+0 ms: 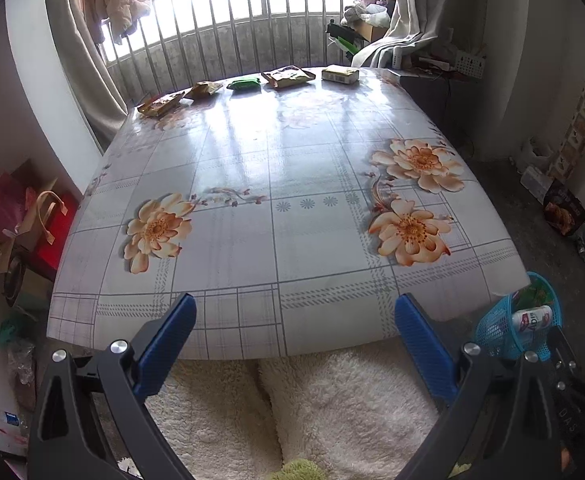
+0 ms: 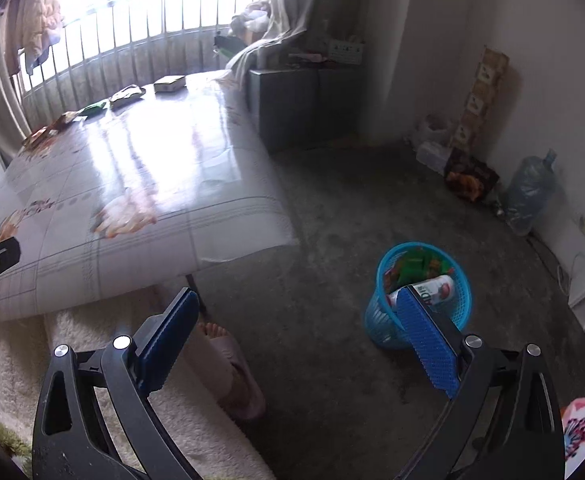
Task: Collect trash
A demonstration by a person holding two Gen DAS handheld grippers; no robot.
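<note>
Several pieces of trash lie in a row along the table's far edge: two brown wrappers (image 1: 160,103), (image 1: 204,89), a green packet (image 1: 245,83), a flat brown packet (image 1: 288,76) and a yellow box (image 1: 340,74). The row also shows in the right wrist view, with the yellow box (image 2: 169,83) at its right end. A blue mesh basket (image 2: 420,294) stands on the floor to the table's right, holding a white bottle (image 2: 432,290) and green wrappers; it also shows in the left wrist view (image 1: 520,320). My left gripper (image 1: 294,312) is open and empty at the table's near edge. My right gripper (image 2: 296,308) is open and empty above the floor beside the basket.
The floral tablecloth (image 1: 276,184) covers the table. A dark cabinet (image 2: 304,100) stands beyond the table's right side. Bags and boxes (image 1: 24,220) crowd the floor at left. A water jug (image 2: 528,192) and packages stand by the right wall. A slippered foot (image 2: 232,372) rests near a white rug.
</note>
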